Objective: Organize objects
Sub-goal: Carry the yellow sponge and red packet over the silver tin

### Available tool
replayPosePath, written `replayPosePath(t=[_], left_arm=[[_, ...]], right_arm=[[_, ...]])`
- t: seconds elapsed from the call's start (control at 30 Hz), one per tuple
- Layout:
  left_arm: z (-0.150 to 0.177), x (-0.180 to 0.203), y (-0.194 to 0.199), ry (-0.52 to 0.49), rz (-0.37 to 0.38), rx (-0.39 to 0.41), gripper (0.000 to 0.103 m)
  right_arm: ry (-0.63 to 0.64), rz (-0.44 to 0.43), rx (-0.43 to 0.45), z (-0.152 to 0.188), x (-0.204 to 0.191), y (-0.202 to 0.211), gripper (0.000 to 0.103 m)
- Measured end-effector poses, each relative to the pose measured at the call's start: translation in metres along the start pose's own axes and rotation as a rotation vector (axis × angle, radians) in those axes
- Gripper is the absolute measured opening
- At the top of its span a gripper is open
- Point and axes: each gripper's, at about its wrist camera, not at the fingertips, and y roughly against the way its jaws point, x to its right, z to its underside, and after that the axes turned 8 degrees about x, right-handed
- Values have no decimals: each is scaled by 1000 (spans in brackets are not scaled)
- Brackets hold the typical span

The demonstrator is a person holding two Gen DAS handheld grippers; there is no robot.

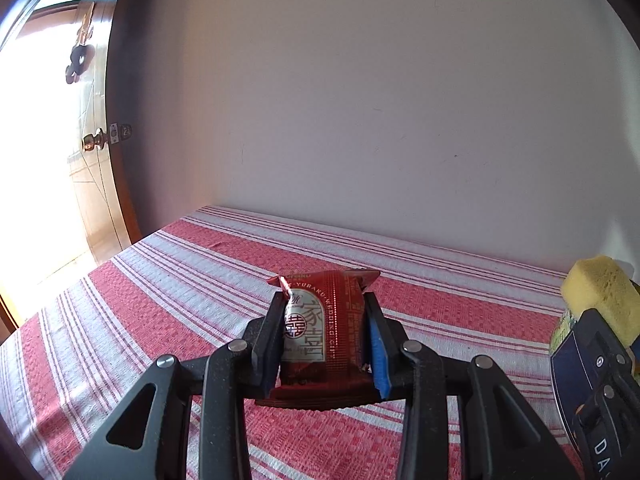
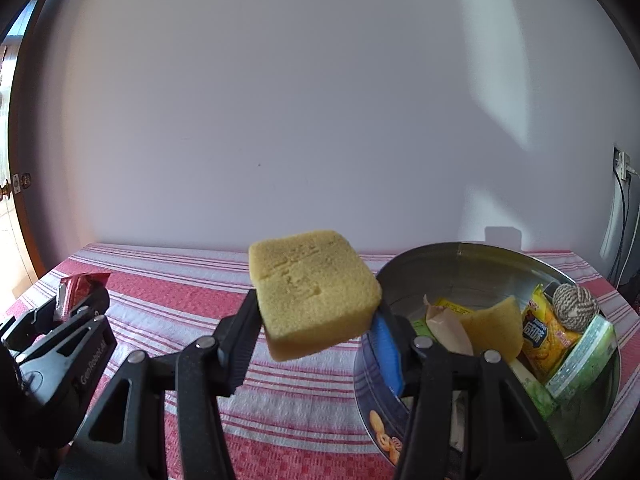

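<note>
My left gripper (image 1: 325,316) is shut on a dark red snack packet (image 1: 326,332) with white Chinese characters, held above the striped tablecloth (image 1: 160,300). My right gripper (image 2: 316,320) is shut on a yellow sponge (image 2: 314,292), held in the air just left of a round metal tin (image 2: 460,256). The sponge also shows at the right edge of the left wrist view (image 1: 600,292), above the tin's dark blue side (image 1: 568,376). The left gripper with its packet (image 2: 80,288) shows at the left of the right wrist view.
The tin holds a second yellow sponge (image 2: 492,332), a yellow snack bag (image 2: 544,340), a rope ball (image 2: 574,304), green packets (image 2: 584,360) and a tan wrapper (image 2: 444,324). A white wall (image 1: 360,100) stands behind the table. A wooden door (image 1: 96,140) is at the left.
</note>
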Motion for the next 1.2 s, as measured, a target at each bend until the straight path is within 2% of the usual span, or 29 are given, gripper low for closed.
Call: replayPosePath(t=[0.17, 0.47, 0.67, 0.9, 1.2], left_arm=[[5, 6, 15, 8, 17, -1, 39], [8, 40, 57, -17, 104, 29, 39], [3, 71, 79, -39, 162, 53, 39], [-7, 105, 99, -56, 220, 93, 39], [-12, 153, 101, -78, 303, 85, 39]], right_arm=[[3, -26, 4, 3, 0, 12, 53], [2, -39, 49, 9, 12, 42, 53], [-7, 6, 104, 6, 29, 50, 53], [-38, 68, 136, 1, 48, 40, 53], [-39, 147, 165, -3, 68, 26, 53]])
